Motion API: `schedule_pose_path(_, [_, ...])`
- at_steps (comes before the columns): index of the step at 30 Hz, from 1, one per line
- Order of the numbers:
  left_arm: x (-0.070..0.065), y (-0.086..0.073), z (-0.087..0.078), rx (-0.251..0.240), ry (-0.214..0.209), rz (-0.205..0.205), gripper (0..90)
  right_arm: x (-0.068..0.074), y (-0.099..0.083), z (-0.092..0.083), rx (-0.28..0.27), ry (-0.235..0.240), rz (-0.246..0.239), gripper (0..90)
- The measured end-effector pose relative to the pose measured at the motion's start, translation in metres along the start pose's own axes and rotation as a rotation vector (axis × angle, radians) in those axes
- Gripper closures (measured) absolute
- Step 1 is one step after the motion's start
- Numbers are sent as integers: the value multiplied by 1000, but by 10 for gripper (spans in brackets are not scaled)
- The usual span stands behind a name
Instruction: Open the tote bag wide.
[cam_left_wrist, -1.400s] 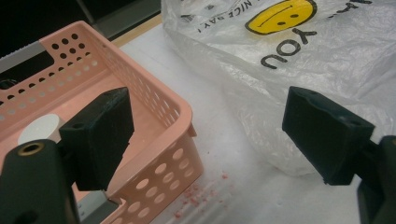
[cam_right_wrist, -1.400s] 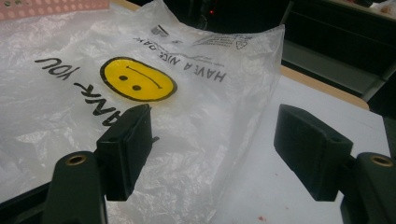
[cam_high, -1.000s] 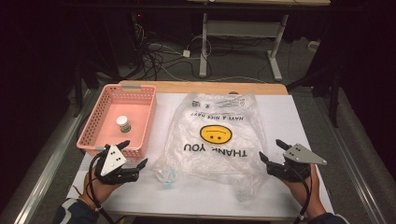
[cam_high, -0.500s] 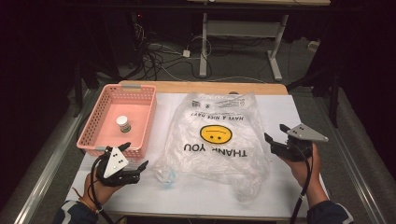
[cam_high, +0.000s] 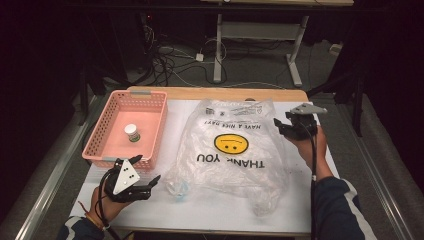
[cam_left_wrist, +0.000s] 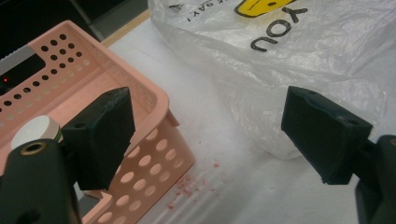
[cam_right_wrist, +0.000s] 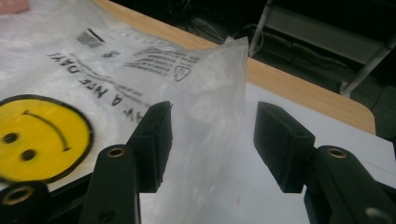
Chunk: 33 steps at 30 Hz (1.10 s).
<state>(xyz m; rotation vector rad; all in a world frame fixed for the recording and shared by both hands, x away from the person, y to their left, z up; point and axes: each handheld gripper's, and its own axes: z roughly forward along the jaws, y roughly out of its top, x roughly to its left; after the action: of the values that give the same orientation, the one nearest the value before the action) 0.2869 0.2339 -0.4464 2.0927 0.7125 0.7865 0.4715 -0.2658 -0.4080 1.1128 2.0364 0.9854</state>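
Observation:
A clear plastic bag (cam_high: 230, 145) printed with a yellow smiley and "THANK YOU" lies flat across the middle of the white table. My right gripper (cam_high: 278, 126) is open at the bag's far right edge. In the right gripper view a raised fold of the bag (cam_right_wrist: 219, 84) stands between the open jaws of that gripper (cam_right_wrist: 215, 135). My left gripper (cam_high: 150, 184) is open near the table's front left with nothing between its jaws. In the left gripper view the gripper (cam_left_wrist: 212, 121) points between the pink basket's corner (cam_left_wrist: 154, 140) and the bag's crumpled end (cam_left_wrist: 299, 60).
The pink perforated basket (cam_high: 150, 107) stands at the left with a small white-capped bottle (cam_high: 132, 132) in it. Pink crumbs (cam_left_wrist: 196, 182) dot the table by the basket. A wooden table edge (cam_high: 215, 93) runs along the far side, with cables and a desk frame beyond.
My right gripper has moved away from the front edge, along the bag's right side toward its far corner. My left gripper has slid slightly nearer the front.

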Motion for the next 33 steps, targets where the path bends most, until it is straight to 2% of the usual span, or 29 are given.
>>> schedule_pose_path(3, [0,0,2,7,-11,3,170,-9,4,24,60,-6,39,482])
schedule_pose_path(4, [-1,-1,3,10,-15,2,170,-9,4,24,60,-6,39,482])
schedule_pose_path(5, [-1,-1,2,14,-20,5,171,-12,2,41,116,-11,45,499])
schedule_pose_path(6, [-1,-2,2,15,-21,6,171,-12,1,48,141,-5,49,521])
schedule_pose_path(7, [-2,-2,2,15,-20,6,171,-12,1,48,141,-5,49,521])
schedule_pose_path(8, [-1,-3,2,15,-22,3,174,-12,-4,61,186,-3,47,579])
schedule_pose_path(10, [-1,-3,2,14,-23,1,180,-12,-7,66,204,1,53,602])
schedule_pose_path(13, [-2,-4,3,27,-30,6,181,-13,-16,75,257,-17,73,728])
schedule_pose_path(14, [-2,-4,3,29,-31,6,181,-14,-21,77,292,-14,90,794])
schedule_pose_path(18, [-3,-4,3,31,-31,6,181,-19,-25,75,296,-3,125,833])
schedule_pose_path(25, [-5,-4,3,32,-33,9,181,-22,-31,65,302,16,148,861])
schedule_pose_path(27, [-6,-4,3,36,-32,16,181,-19,-34,62,294,2,123,866])
schedule_pose_path(30, [-7,-4,3,37,-32,17,181,-19,-37,56,289,20,148,865])
schedule_pose_path(33, [-7,-3,2,36,-33,21,181,-16,-40,51,285,9,115,866])
